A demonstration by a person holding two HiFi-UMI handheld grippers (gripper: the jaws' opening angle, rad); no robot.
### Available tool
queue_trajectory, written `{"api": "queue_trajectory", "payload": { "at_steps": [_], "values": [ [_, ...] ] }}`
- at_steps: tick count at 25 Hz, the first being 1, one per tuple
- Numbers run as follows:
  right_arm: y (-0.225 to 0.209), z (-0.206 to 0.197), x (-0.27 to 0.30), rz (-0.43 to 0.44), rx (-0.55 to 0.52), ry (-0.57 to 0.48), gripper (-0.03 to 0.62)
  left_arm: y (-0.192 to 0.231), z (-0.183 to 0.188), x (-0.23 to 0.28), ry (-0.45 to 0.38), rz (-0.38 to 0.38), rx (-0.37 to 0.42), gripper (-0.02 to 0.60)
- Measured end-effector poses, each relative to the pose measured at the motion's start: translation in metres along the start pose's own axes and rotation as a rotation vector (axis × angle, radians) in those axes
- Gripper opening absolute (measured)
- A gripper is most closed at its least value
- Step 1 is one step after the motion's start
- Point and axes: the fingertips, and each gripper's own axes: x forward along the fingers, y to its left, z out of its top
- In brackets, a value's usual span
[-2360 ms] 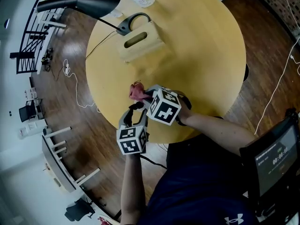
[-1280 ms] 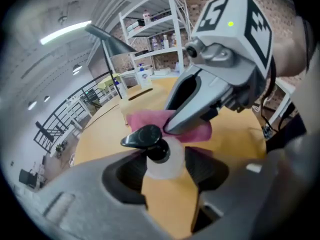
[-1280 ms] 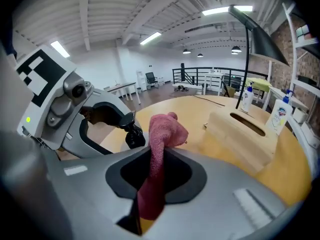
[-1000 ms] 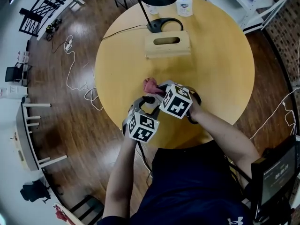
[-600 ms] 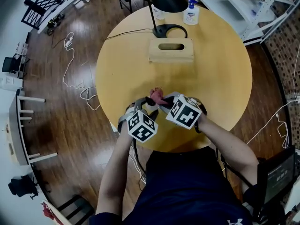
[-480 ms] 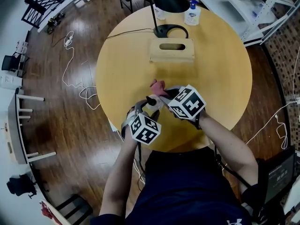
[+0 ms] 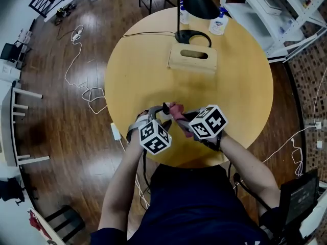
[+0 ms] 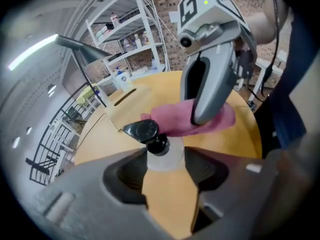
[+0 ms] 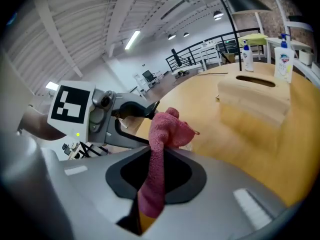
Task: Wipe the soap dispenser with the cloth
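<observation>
A small clear soap dispenser (image 8: pixel 161 156) with a black pump head stands between the jaws of my left gripper (image 8: pixel 165 170); the jaws are closing and the pads press on the bottle. In the head view the dispenser (image 7: pixel 164 108) is held over the near part of the round table (image 7: pixel 240 86). My right gripper (image 9: pixel 152 184) is shut on a pink cloth (image 9: pixel 164 131), which hangs out between its jaws. The cloth (image 7: pixel 177 111) lies against the dispenser's side, just behind the pump (image 8: pixel 141 130). The right gripper (image 7: pixel 185 118) comes in from the right, close beside the left gripper (image 7: pixel 161 115).
A wooden tissue box (image 7: pixel 193 59) sits past the table's middle, with a black lamp's base (image 7: pixel 191 36) and shade (image 7: pixel 196 1) behind it. Two more bottles (image 7: pixel 219 22) stand at the far edge. White shelves (image 7: pixel 278 11) rise at the right; a cable (image 7: pixel 87 91) lies on the floor.
The right gripper has rolled and shifted to the right, drawing the pink cloth along the dispenser. The left gripper has kept its place with the dispenser in it.
</observation>
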Motion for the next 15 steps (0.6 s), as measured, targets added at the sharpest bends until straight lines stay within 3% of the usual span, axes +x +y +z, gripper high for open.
{"api": "queue_trajectory", "payload": {
  "at_steps": [2, 5, 7, 10, 15],
  "values": [
    [-0.010, 0.017, -0.008, -0.019, 0.061, -0.068, 0.064, 0.001, 0.001, -0.007, -0.010, 0.016, -0.083, 0.229],
    [-0.026, 0.052, -0.008, -0.002, 0.220, -0.190, 0.064, 0.003, 0.007, -0.012, -0.087, 0.083, -0.365, 0.225],
    [-0.029, 0.055, 0.006, 0.035, 0.296, -0.189, 0.064, 0.005, 0.007, -0.007, -0.091, 0.134, -0.420, 0.216],
    [-0.028, 0.038, 0.015, 0.047, 0.328, -0.163, 0.064, 0.001, 0.006, -0.002, -0.081, 0.124, -0.346, 0.219],
    [-0.012, -0.007, 0.005, 0.055, 0.219, -0.024, 0.064, -0.004, 0.003, -0.002, -0.095, -0.027, -0.119, 0.219]
  ]
}}
